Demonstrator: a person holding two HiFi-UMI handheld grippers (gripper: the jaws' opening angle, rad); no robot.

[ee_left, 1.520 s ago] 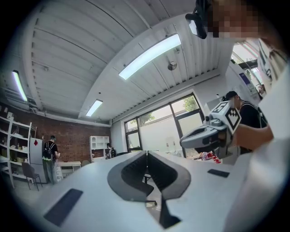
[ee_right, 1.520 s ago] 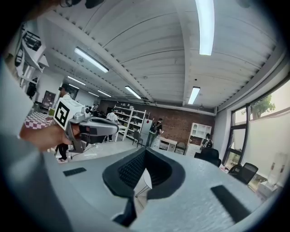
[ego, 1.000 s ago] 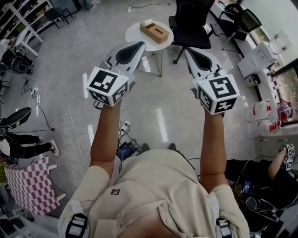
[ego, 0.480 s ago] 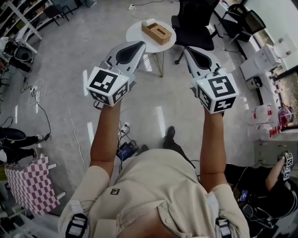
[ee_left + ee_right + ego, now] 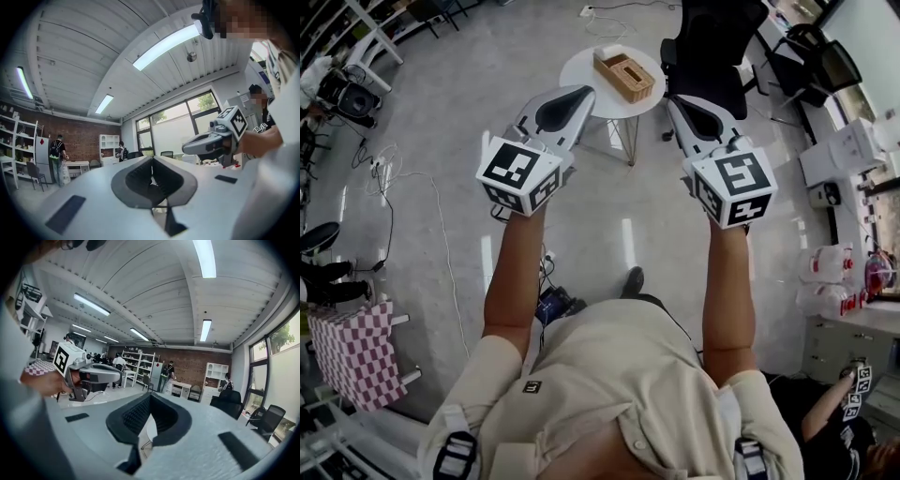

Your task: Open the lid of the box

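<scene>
- One pink-and-white checked cloth (image 5: 352, 352) lies at the far left of the head view, on the floor.
- Two hand-held grippers, each carrying one cube with black-and-white square markers, reach forward side by side, well apart.
- The left gripper (image 5: 584, 92), grey with black pads, has its jaws pressed together with nothing between them. Its tip is near the left edge of the bench.
- One round white bench (image 5: 581, 67) on thin legs stands ahead, between the two gripper tips and beyond them.
- One light brown wooden rectangular box (image 5: 623, 77), with a long slot in its top, sits on the bench. Neither gripper touches it. One small white object (image 5: 607, 52) lies just beside its far end.
- The right gripper (image 5: 672, 101) also has its jaws together and empty, near the right edge of the bench.
- One black office chair (image 5: 712, 47) stands right of the bench.
</scene>
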